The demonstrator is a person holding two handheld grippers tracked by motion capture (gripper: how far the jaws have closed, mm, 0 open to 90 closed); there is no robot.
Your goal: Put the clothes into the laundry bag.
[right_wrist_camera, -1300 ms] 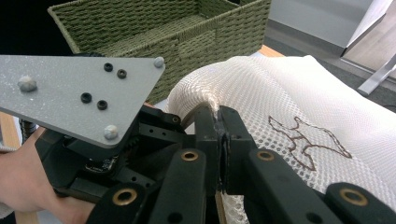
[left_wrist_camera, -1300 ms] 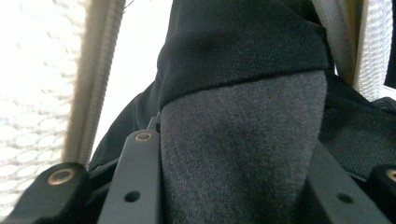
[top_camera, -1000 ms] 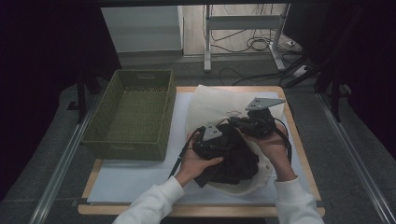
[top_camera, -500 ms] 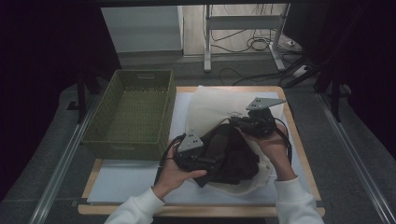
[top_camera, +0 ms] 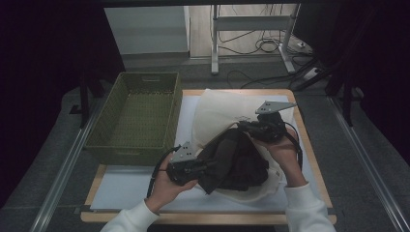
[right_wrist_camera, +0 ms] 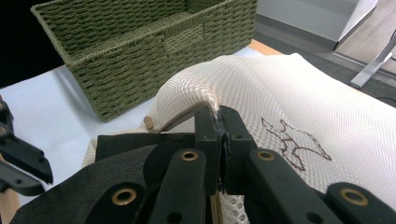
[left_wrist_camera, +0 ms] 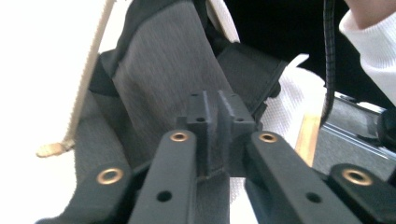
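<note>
No words, labels, brands or numbers can be read in any of the views. The one mark of any kind is on the cream mesh fabric bag (right_wrist_camera: 299, 107) — a small brown outline figure (right_wrist_camera: 294, 140), roughly bird-shaped with spread limbs, drawn on its upper face in the right gripper view, with no lettering beside it. In the high view the same mark shows on the bag as a faint dark squiggle — too small to tell.

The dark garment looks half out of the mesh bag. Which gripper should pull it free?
Left, probably: the left gripper is shut on the dark garment, nearest the green basket; the right gripper pins the mesh bag.
</note>
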